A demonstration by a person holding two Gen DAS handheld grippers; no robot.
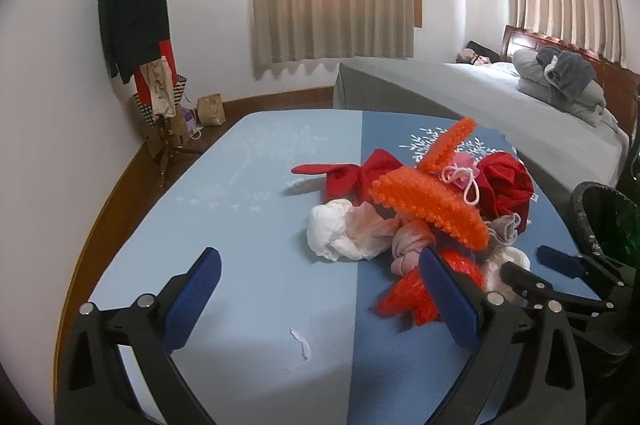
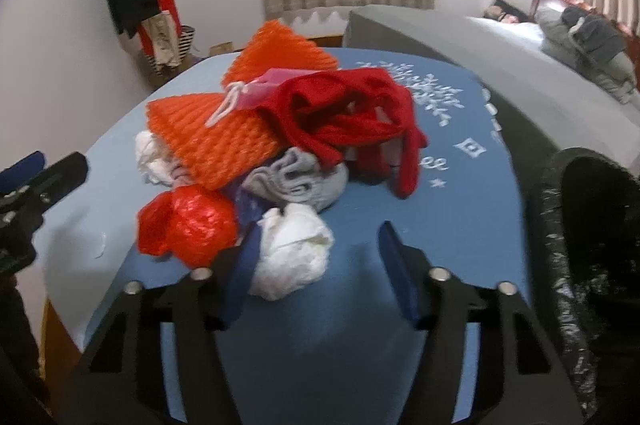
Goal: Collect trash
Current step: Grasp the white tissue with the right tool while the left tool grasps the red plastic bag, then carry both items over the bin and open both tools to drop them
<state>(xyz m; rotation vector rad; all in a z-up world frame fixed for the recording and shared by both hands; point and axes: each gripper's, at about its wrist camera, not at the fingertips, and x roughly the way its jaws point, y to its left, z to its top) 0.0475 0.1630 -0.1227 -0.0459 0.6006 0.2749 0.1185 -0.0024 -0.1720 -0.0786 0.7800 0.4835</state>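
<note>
A heap of trash lies on the blue-covered table (image 1: 240, 193): orange foam netting (image 1: 428, 205) (image 2: 224, 129), red cloth (image 1: 504, 181) (image 2: 344, 113), a red plastic bag (image 1: 404, 299) (image 2: 188, 225), a grey sock (image 2: 296, 181) and a white tissue wad (image 1: 340, 233). My left gripper (image 1: 324, 277) is open just short of the heap, its right finger in front of the red bag. My right gripper (image 2: 320, 261) is open around another white paper wad (image 2: 292, 253). That wad rests against the left finger; the right finger stands apart from it.
A bin lined with a black bag (image 1: 600, 221) (image 2: 560, 225) stands off the table's right edge. A small paper scrap (image 1: 302, 343) lies on the near cloth. Beyond are a grey bed (image 1: 480, 93), a coat stand (image 1: 136, 25) and paper bags (image 1: 210, 109) on the floor.
</note>
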